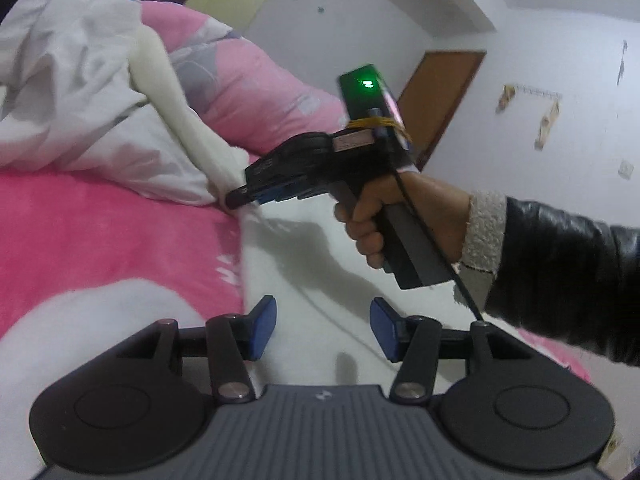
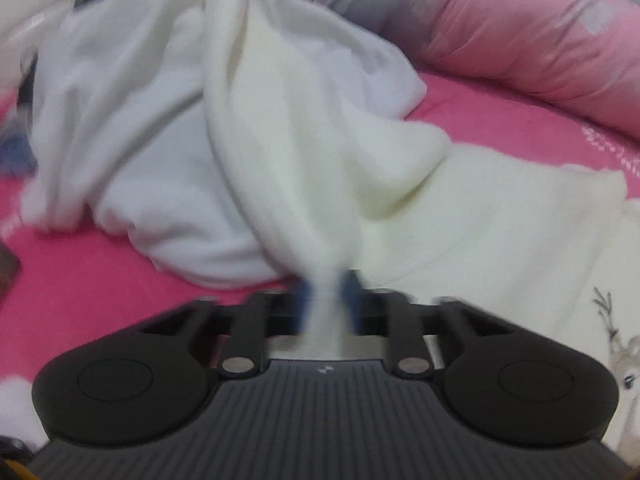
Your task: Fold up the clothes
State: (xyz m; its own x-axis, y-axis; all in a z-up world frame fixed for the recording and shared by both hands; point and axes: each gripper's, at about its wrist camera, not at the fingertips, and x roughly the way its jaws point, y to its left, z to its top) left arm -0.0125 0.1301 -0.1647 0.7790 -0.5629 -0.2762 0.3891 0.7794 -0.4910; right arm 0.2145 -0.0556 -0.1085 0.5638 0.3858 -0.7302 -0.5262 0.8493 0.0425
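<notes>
Left wrist view. The left tongs (image 1: 323,330) stand apart above the cream garment (image 1: 304,264), nothing between their blue pads (image 1: 267,322). The garment lies spread over the pink bed (image 1: 100,236), directly under and ahead of these tongs. Beyond them a person's hand (image 1: 384,220), in a black sleeve (image 1: 568,276) with a fleecy cuff, holds the right tongs (image 1: 240,199), whose tips meet the garment where a long cream strip of it rises toward a heap of white cloth (image 1: 80,100). Only this view shows the room: a pale wall (image 1: 560,60), a brown door (image 1: 436,100), and a green lamp lit on the right device. A pink quilt (image 1: 248,80) lies along the far edge of the bed.

Right wrist view (blurred). The right tongs (image 2: 325,300) are clamped together on a gathered fold of the cream garment (image 2: 320,152), which fans up and away from the pads. The rest of the garment spreads to the right across the bed (image 2: 100,260), and here alone a printed deer (image 2: 624,360) shows on it. The white cloth (image 2: 120,120) lies behind and left of the held fold, the quilt (image 2: 540,40) at upper right.
</notes>
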